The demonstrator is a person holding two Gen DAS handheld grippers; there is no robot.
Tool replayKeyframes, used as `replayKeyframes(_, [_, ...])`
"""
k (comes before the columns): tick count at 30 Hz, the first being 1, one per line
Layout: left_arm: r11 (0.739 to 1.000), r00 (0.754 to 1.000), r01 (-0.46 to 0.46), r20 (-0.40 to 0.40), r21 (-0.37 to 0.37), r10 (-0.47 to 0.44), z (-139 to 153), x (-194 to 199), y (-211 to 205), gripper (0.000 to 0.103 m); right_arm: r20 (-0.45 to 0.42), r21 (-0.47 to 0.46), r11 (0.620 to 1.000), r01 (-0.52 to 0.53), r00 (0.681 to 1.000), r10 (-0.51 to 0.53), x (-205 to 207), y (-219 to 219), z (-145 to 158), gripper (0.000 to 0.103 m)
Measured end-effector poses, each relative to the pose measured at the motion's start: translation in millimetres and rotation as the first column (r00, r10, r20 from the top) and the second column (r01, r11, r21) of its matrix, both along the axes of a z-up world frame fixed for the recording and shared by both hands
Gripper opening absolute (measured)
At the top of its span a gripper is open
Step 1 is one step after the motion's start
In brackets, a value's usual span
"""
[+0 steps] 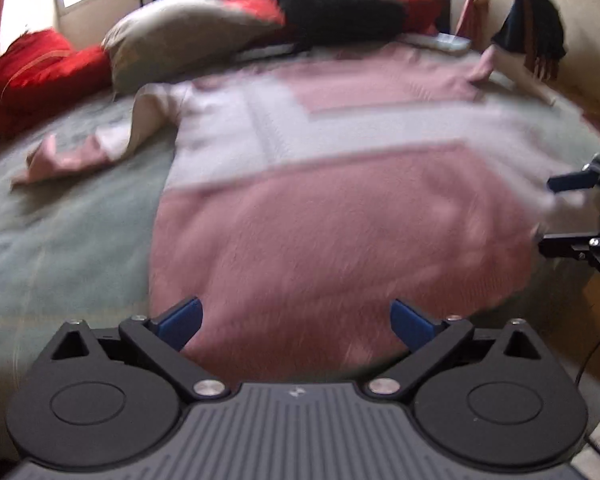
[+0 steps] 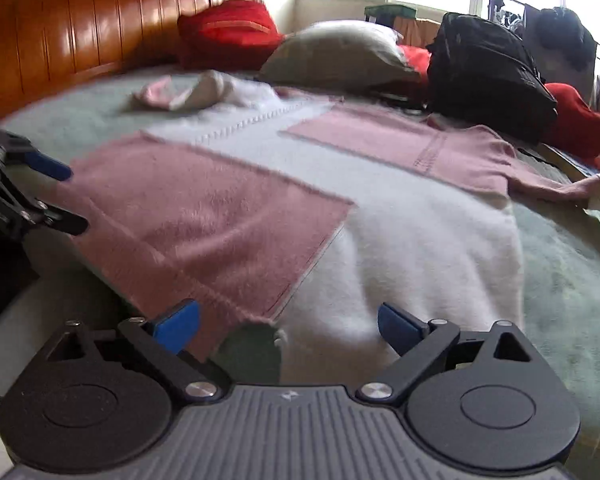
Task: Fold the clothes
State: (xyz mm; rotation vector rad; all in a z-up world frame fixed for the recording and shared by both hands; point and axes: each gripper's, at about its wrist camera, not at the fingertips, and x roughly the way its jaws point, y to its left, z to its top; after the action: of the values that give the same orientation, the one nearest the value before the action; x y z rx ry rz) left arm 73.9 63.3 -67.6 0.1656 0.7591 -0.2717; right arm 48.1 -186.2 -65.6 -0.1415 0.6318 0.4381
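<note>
A fuzzy pink and white patchwork sweater (image 1: 340,208) lies spread flat on the green bedcover (image 1: 68,216), sleeves out to both sides. My left gripper (image 1: 296,326) is open just above the sweater's pink hem, nothing between its blue pads. My right gripper (image 1: 548,212) shows at the right edge of the left wrist view, open beside the hem's right corner. In the right wrist view the right gripper (image 2: 288,328) hangs open over the sweater (image 2: 380,216) hem where pink meets white. The left gripper (image 2: 70,196) stands open at the sweater's left corner.
A grey pillow (image 2: 340,54), red cushions (image 2: 230,30) and a black backpack (image 2: 488,80) sit along the far side of the bed. A wooden headboard (image 2: 68,36) runs at the left. Dark cloth (image 1: 534,28) hangs on the wall at the right.
</note>
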Motion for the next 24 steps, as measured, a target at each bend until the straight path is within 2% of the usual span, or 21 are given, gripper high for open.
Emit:
replayKeyframes(3, [0.999,0.999,-0.007,0.050,-0.046,0.009,11.4,21.2,-6.8,0.100,0.021,0.049,0.995,0.087,0.996,-0.088,16.9,-18.4,2.1,0.101])
replayKeyframes(6, [0.996,0.999,-0.016,0.047,-0.084,0.020,5.3,34.9,-9.9,0.100,-0.053,0.090,0.982,0.168,0.985,-0.163,32.8,-37.1,-10.6,0.101])
replayKeyframes(9, [0.995,0.997,-0.063,-0.043,-0.077,0.060,-16.9,35.0,-2.6,0.100,-0.038,0.073,0.982,0.174,0.984,-0.172,17.8,-48.1,-23.7,0.103])
replayKeyframes(10, [0.994,0.996,-0.078,-0.049,-0.072,0.075,-23.1,29.2,0.8,0.100,-0.027,0.057,0.984,0.171,0.985,-0.170,10.6,-48.7,-26.0,0.103])
replayKeyframes(15, [0.992,0.996,-0.086,-0.027,-0.090,0.083,-19.3,1.1,12.4,0.100,-0.010,0.007,0.983,0.183,0.983,-0.183,-3.2,-45.6,-30.9,0.103])
replayKeyframes(21, [0.987,0.997,-0.068,0.035,-0.147,0.074,15.2,32.8,13.9,0.100,-0.019,-0.021,0.979,0.202,0.979,-0.203,-0.9,-40.7,-31.4,0.103])
replayKeyframes(24, [0.983,0.995,-0.088,0.031,-0.159,0.094,8.6,43.9,17.1,0.100,-0.011,-0.020,0.978,0.208,0.978,-0.208,-2.8,-40.5,-32.7,0.103])
